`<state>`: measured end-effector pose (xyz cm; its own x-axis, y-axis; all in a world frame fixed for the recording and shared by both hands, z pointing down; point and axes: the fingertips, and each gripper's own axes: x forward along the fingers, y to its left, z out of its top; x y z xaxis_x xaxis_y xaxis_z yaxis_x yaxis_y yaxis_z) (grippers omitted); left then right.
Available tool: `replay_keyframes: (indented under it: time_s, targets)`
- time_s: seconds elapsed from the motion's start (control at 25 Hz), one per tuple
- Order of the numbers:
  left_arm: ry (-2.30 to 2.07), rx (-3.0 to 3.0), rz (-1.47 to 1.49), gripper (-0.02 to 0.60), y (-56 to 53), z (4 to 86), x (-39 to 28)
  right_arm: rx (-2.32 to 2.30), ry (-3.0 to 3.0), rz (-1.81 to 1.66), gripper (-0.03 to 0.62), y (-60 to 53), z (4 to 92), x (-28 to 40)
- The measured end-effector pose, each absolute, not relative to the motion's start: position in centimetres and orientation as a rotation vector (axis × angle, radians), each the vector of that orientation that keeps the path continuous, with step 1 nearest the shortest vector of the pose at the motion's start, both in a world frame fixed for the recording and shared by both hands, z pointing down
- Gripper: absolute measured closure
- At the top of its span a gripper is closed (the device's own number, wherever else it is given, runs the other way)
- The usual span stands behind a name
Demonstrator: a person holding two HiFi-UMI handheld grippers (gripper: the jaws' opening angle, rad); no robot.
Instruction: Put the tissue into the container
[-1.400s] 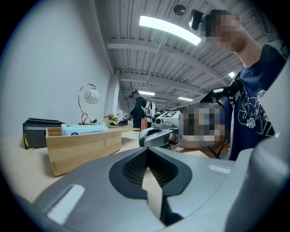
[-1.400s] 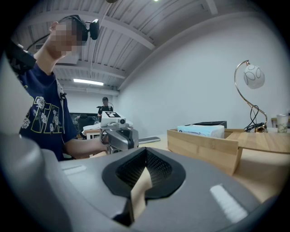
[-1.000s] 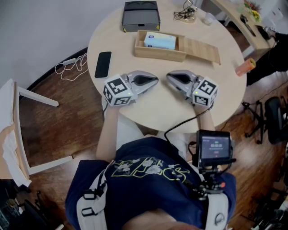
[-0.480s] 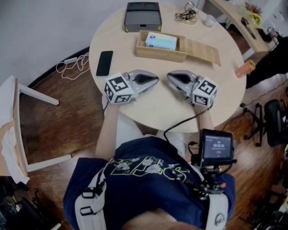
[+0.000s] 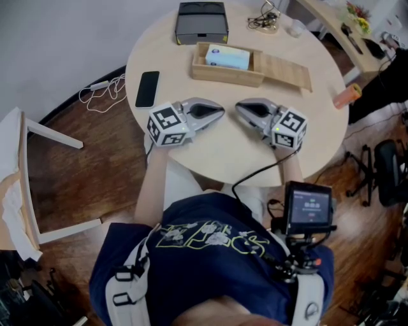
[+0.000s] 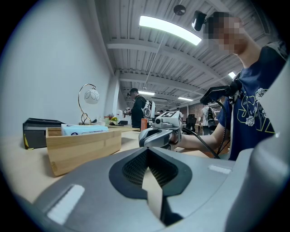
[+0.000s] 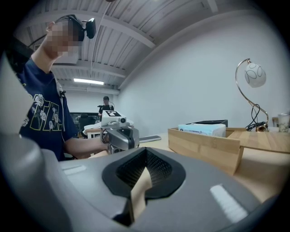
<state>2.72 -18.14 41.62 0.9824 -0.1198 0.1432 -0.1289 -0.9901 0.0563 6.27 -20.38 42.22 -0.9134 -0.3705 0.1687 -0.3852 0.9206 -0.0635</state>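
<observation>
Far left on the floor: white chair (image 5: 27,137), then a white cable (image 5: 101,93) by the wall. On the round table (image 5: 217,159), left to right: black phone (image 5: 147,90) flat near the left edge, well apart from everything. Left gripper (image 5: 222,113) lies on the tabletop, tip aimed toward table centre; jaws fully together, nothing between them. Black box (image 5: 201,21) sits at the far edge, just behind the wooden container (image 5: 224,76). Tissue pack (image 5: 227,58), light blue, is already lying inside the container, open top, toward its left half. A flat wooden lid (image 5: 287,71) reaches out from the container's right end, resting on the table. Right gripper (image 5: 238,109) mirrors the left one, tip facing it, a small gap between the two tips; jaws closed tight, holding nothing. Both grippers sit near the container but clear of it. Tangle of wire (image 5: 262,19) at the far edge right of the black box. Orange cylinder (image 5: 347,95) at the table's right rim.
</observation>
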Motion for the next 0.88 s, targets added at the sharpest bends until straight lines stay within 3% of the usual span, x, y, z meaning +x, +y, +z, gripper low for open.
replay_keyframes:
  time_s: [0.88]
  targets:
    - [-0.21, 3.045, 0.213, 0.578, -18.36, 41.65, 2.63, 0.573, -2.931, 0.138, 0.594, -20.29, 42.35, 6.29]
